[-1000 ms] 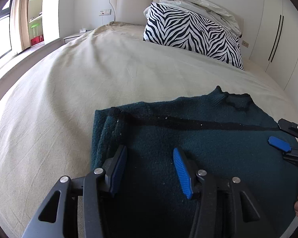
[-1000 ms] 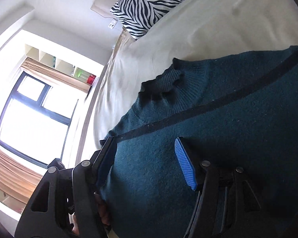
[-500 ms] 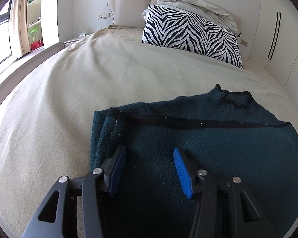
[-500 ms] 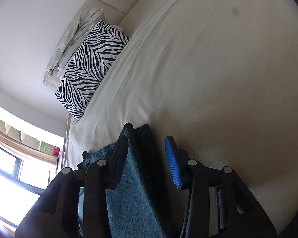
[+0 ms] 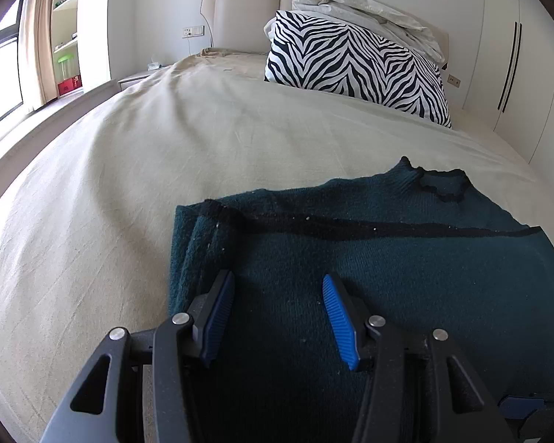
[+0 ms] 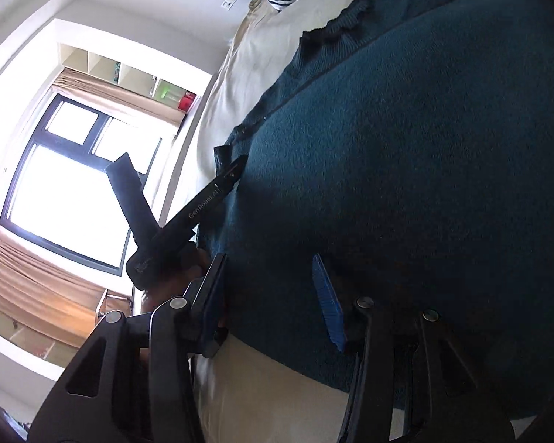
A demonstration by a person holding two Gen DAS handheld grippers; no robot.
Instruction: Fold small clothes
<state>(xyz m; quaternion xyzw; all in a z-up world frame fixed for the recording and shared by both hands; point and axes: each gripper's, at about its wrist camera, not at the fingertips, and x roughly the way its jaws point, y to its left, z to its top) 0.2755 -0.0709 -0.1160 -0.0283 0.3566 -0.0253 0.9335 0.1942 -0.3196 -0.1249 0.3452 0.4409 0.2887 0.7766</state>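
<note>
A dark teal knitted sweater (image 5: 406,269) with a black stripe lies flat on the beige bed sheet (image 5: 129,184), collar toward the far right. My left gripper (image 5: 277,280) hovers open over its folded left edge, blue pads apart and nothing pinched. My right gripper (image 6: 269,262) sits low at the sweater's (image 6: 406,147) near edge. Its jaws are closing, with knit lying under the gap and neither pad pressing on it. A bit of it shows at the bottom right corner (image 5: 517,404) of the left wrist view.
A zebra-print pillow (image 5: 351,62) and a crumpled pale duvet (image 5: 369,11) lie at the padded headboard. White wardrobe doors (image 5: 509,66) stand to the right, a window (image 6: 66,181) and shelves to the left. The left tool's black body (image 6: 188,214) crosses the right wrist view.
The right gripper swung from the sweater's chest out past its right edge, then back to the near edge beside the left tool. The left gripper and sweater stayed put.
</note>
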